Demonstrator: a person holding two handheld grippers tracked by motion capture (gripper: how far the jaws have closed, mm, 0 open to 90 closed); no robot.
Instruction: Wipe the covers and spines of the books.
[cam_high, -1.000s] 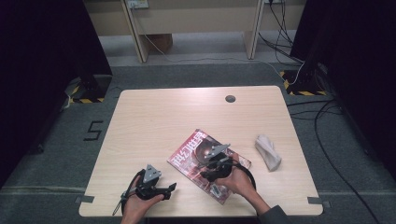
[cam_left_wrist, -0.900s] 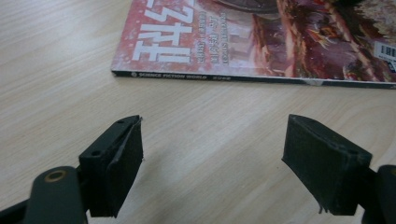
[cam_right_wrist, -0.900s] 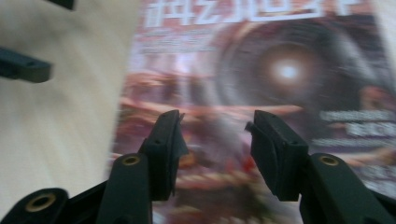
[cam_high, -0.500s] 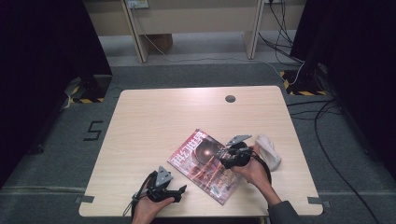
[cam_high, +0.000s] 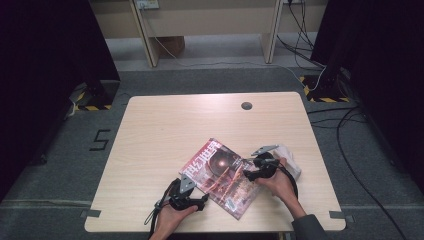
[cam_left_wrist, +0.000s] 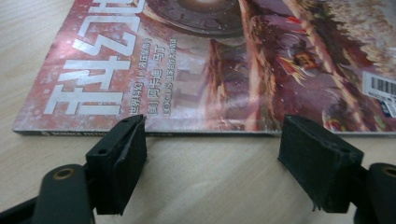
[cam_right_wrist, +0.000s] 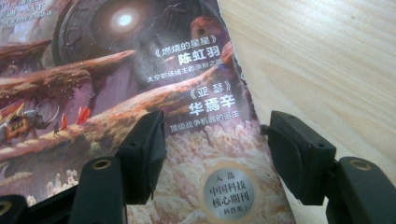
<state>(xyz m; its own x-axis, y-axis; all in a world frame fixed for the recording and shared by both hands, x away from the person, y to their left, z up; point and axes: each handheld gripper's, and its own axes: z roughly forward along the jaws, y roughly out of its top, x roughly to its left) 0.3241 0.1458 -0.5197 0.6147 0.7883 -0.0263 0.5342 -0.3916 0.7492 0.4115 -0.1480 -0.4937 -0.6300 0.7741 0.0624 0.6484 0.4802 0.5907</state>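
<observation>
A magazine with a red cover (cam_high: 225, 175) lies flat and askew on the near part of the wooden table (cam_high: 165, 130). My left gripper (cam_high: 202, 199) sits low at its near-left corner. In the left gripper view the spine of the magazine (cam_left_wrist: 210, 70) runs just beyond the left gripper (cam_left_wrist: 212, 144); its jaws have just been closing a little and stand open over bare wood. My right gripper (cam_high: 248, 172) hovers at the right edge. In the right gripper view the jaws of the right gripper (cam_right_wrist: 212, 140) have just been opening and straddle the edge of the magazine (cam_right_wrist: 140, 70) without pressing it.
A crumpled white cloth (cam_high: 292, 162) lies just right of the right hand. A round dark cable hole (cam_high: 246, 105) sits near the table's far edge. Table legs and cables stand on the floor beyond.
The right gripper has moved right across the magazine to its right edge and its jaws are wider. The left gripper has slid right toward the magazine's spine.
</observation>
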